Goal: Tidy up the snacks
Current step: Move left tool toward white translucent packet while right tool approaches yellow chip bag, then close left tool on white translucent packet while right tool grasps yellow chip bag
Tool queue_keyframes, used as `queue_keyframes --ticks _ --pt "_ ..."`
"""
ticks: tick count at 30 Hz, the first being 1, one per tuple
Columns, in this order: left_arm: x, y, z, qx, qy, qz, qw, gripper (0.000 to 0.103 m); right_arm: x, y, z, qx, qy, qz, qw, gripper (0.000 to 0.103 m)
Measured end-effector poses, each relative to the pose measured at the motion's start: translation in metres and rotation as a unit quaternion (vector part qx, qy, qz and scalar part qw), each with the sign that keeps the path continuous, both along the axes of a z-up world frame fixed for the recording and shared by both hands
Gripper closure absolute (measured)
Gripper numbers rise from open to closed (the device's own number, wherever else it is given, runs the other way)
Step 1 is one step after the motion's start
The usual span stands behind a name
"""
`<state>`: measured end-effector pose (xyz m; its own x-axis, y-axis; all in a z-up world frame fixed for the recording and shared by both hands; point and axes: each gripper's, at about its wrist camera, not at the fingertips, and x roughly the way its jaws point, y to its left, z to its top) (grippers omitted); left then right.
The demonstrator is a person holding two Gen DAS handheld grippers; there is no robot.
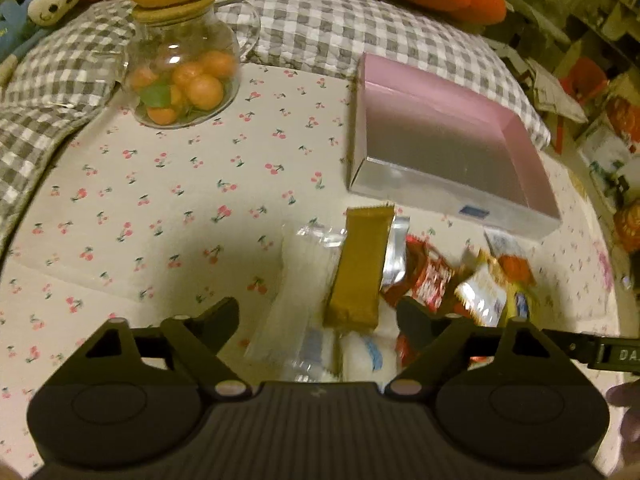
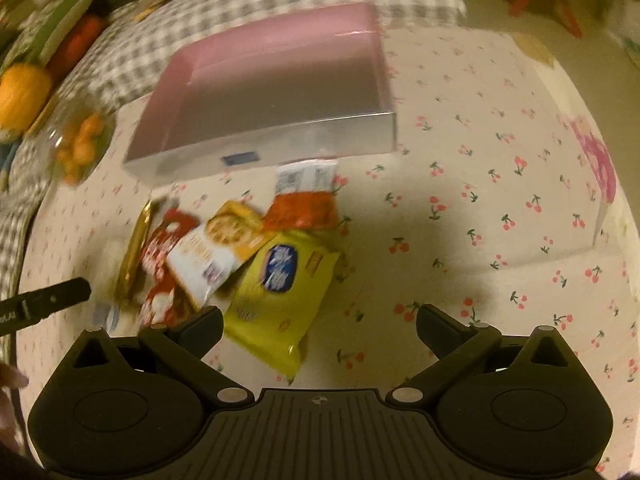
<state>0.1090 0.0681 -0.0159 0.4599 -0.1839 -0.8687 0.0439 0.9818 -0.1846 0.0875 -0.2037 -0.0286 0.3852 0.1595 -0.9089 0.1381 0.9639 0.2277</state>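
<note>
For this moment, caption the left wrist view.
Open hand-held gripper above a gold snack bar, empty pink box behind.

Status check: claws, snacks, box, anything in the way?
Both claws, left and right, open, empty, above snack pile. Pink box empty, no snacks in. Nothing blocking.

One box [image 1: 516, 216], one jar [image 1: 182, 76] (packets uncountable).

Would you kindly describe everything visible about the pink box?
The pink box is a shallow, open-topped rectangular tray, apparently card, with pink inner walls, a greyish floor and silvery outer sides bearing a small blue label. It looks empty and sits flat on the cherry-print cloth, just beyond the snack pile; a white-ended packet lies against its near wall.
</note>
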Motion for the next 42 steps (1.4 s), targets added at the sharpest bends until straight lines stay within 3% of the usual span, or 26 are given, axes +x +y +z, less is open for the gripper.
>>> queue_keyframes --ticks 8,12,21,31,36,42 --pt "0.026 -0.002 -0.014 -0.041 0.016 0.008 0.9990 0.046 0.015 0.002 -0.013 0.014 0.007 -0.002 1.000 0.001" --pt "0.030 -0.003 -0.017 -0.045 0.010 0.006 0.9989 0.053 0.016 0.007 -0.020 -0.003 0.010 0.001 1.000 0.001" --pt "0.034 -0.007 -0.021 0.022 0.006 -0.002 0.9997 0.052 0.017 0.011 -0.026 -0.017 0.006 0.011 1.000 0.001" --pt "0.035 0.004 -0.034 0.055 0.037 -0.004 0.9978 0.054 0.015 0.005 -0.020 -0.057 0.021 0.010 0.998 0.001" --pt "0.036 0.012 -0.034 0.076 0.037 0.004 0.9964 0.061 0.013 -0.006 -0.017 -0.064 0.023 -0.005 0.998 0.001" --pt "0.035 0.015 -0.032 0.057 0.028 -0.003 0.9980 0.061 0.014 -0.005 -0.015 -0.004 0.013 -0.014 1.000 0.001"
